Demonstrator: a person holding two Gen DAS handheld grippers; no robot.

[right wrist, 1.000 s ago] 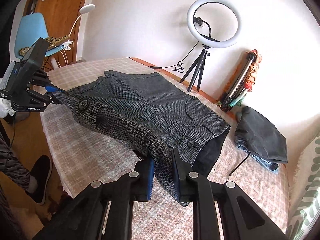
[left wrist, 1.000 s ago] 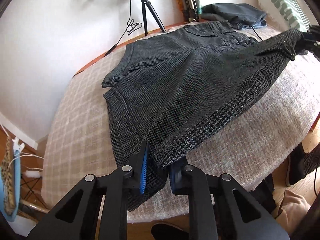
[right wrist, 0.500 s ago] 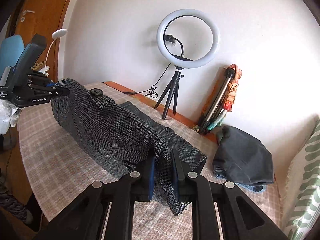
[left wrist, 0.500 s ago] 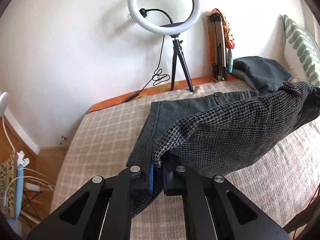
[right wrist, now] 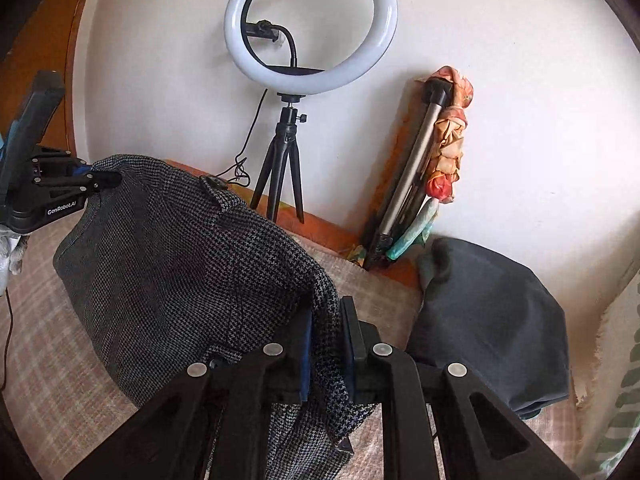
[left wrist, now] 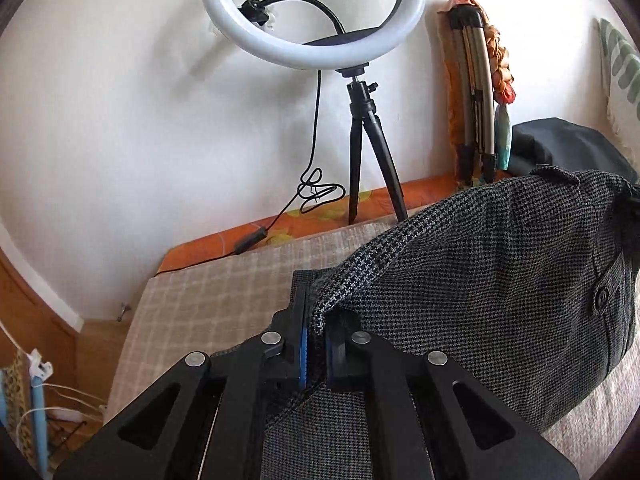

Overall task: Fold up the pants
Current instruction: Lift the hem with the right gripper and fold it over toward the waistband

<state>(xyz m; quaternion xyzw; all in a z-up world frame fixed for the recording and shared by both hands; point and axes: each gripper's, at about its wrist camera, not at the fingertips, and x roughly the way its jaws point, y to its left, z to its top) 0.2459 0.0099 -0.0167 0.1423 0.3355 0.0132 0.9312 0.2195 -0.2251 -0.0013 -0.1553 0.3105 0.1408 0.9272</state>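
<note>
The grey houndstooth pants (left wrist: pixel 480 280) hang in a fold between my two grippers, lifted over the checked beige bed cover (left wrist: pixel 208 304). My left gripper (left wrist: pixel 316 344) is shut on one edge of the pants. My right gripper (right wrist: pixel 326 344) is shut on the other edge, with the pants (right wrist: pixel 180 264) draped away to the left. The left gripper also shows in the right wrist view (right wrist: pixel 96 178), pinching the far corner. A black button (left wrist: pixel 601 298) faces out on the cloth.
A ring light on a black tripod (left wrist: pixel 360 128) stands by the far wall, its cable (left wrist: pixel 316 192) trailing on the orange edge. A folded stand wrapped in cloth (right wrist: pixel 432 168) leans on the wall. A dark folded garment (right wrist: pixel 492 320) lies at the right, a green-patterned pillow (left wrist: pixel 620 68) beyond.
Both grippers have lifted the held edge of the pants up and carried it toward the far wall. The cloth has gone from lying spread on the bed to hanging folded over.
</note>
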